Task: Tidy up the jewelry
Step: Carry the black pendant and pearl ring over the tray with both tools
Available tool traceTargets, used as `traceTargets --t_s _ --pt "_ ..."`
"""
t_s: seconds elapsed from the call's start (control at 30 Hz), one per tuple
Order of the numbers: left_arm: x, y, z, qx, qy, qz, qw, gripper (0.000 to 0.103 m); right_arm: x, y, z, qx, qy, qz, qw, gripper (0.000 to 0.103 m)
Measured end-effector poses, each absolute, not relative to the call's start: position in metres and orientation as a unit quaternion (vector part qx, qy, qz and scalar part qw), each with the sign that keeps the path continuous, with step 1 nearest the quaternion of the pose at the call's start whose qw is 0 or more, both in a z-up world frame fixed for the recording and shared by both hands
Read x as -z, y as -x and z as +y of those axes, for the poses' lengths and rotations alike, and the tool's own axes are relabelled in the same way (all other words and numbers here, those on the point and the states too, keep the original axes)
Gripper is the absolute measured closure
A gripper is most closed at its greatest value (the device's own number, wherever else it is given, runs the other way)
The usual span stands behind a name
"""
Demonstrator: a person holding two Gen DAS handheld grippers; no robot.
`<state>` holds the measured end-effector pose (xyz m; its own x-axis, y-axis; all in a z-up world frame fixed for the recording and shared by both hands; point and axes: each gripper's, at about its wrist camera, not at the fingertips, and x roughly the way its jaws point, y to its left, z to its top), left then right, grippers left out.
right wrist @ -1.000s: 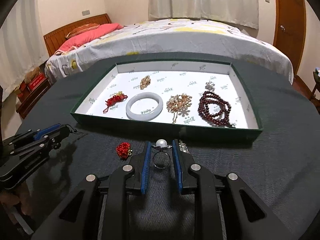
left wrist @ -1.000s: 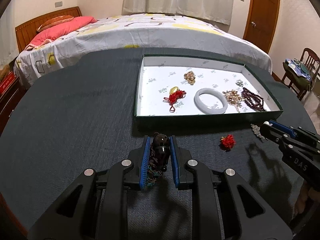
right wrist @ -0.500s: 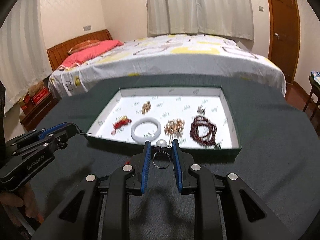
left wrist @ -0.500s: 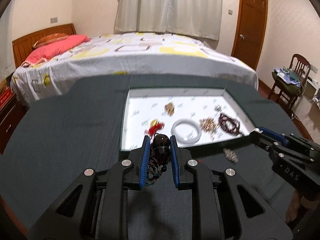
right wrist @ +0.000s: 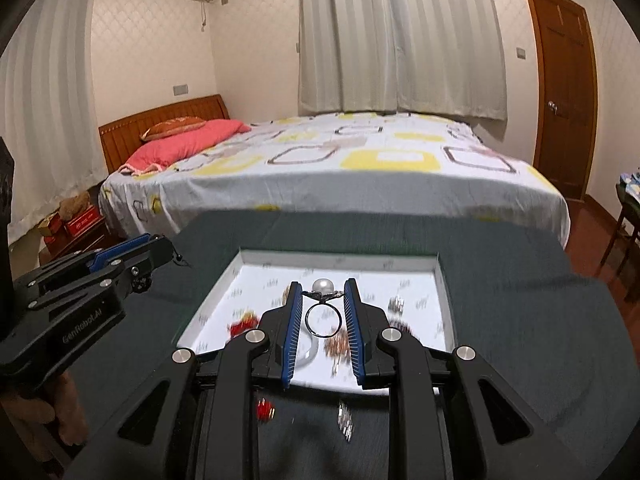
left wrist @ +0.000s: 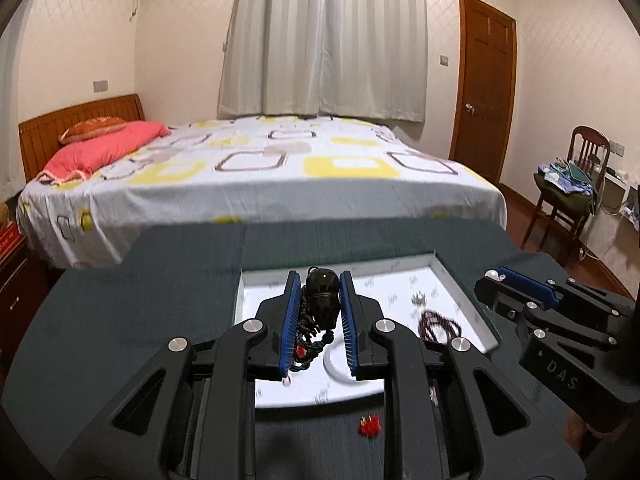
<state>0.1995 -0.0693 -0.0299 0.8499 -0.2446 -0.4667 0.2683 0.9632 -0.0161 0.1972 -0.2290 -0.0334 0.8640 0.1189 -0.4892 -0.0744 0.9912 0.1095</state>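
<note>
Table (left wrist: 120, 320): dark cloth top, bearing the tray; bed beyond it.
Tray (right wrist: 440, 280): shallow, white inside, dark green outside, open; holds most of the jewelry.
Left gripper (left wrist: 319, 300): narrow, pads pinching a dark pendant; poised above the tray's near left part.
Right gripper (right wrist: 322, 308): narrow, pads clamped on a ring; poised above the tray's near middle.
Bangle (left wrist: 334, 362): pale, flat on the tray floor, partly hidden behind the left fingers.
Beads (left wrist: 438, 326): dark red loop, in the tray's right part.
Pendant (left wrist: 322, 298): black, glossy, upright between the left pads, cord and tassel dangling below; clear of table and tray.
Ring (right wrist: 322, 316): thin metal band with a pearl on top, gripped across the band, pearl uppermost; clear of the tray floor.
Red charm (left wrist: 370, 427): loose on the cloth just outside the tray's near wall.
Silver piece (right wrist: 345, 420): blurred, loose on the cloth near the red charm.
Step in hand: carrying two pieces to the tray, one per gripper.
Next move, as judged: lowering each piece onto bare white floor, apart from bangle and beads, then spreading the fingers; the two loose pieces to be fetched after.
</note>
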Motion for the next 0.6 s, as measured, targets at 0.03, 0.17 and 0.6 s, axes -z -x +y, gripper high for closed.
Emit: traceTargets --t_s 0.03,0.17,0.6 --pt "0.028 -0.202 -0.070 0.132 -0.025 0.236 0.962 0.083 0.031 -0.202 -0.230 -0.049 -0.044 0.252 0.965 0.081" --pt "0.021 -0.222 -0.071 0.123 -0.023 0.219 0.968 0.083 0.022 -0.222 -0.233 -0.048 -0.050 0.238 0.969 0.081" --pt "0.076 -0.312 -0.080 0.103 -0.026 0.272 0.956 0.083 0.080 -0.304 -0.236 -0.033 -0.048 0.290 0.955 0.081"
